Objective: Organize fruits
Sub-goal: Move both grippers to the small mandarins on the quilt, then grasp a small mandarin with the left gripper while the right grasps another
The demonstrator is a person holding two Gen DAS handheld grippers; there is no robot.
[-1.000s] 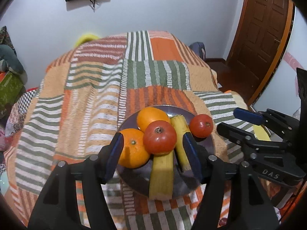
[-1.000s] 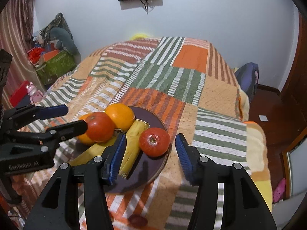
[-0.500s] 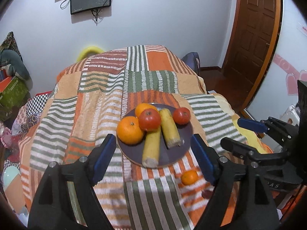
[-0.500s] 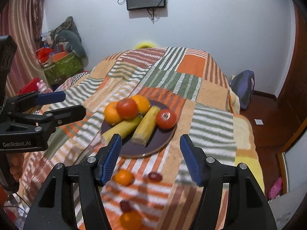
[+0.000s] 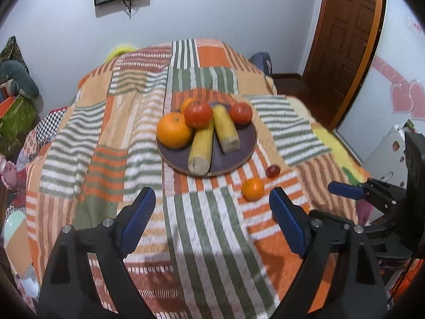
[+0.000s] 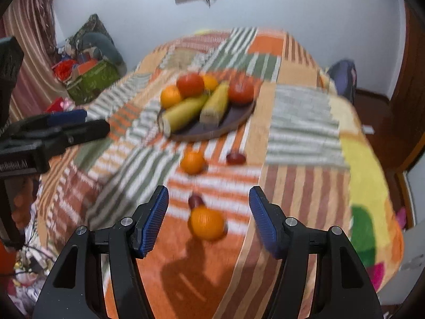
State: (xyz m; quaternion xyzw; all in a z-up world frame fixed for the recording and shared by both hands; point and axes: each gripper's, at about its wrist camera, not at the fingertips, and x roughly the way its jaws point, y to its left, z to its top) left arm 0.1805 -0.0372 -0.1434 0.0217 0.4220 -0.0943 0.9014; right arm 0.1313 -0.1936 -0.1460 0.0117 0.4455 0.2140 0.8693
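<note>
L gripper (image 5: 212, 223): jaws wide apart, holding nothing, above blanket (image 5: 207, 239).
R gripper (image 6: 208, 223): jaws spread, nothing held; loose orange (image 6: 207, 223) on blanket betw. fingers, not touching.
Plate (image 5: 239, 156): 2 oranges, 2 tomatoes, 2 bananas.
Off plate: small orange (image 5: 253, 189) + dark red fruit (image 5: 273, 171) near rim.

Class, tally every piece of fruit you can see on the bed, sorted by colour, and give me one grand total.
Orange: 4, two on the plate at and, two on the blanket at and
Red: 2 on the plate, and
Yellow, long: 2 on the plate, and
Small dark red: 2 on the blanket, and
Total: 10
</note>
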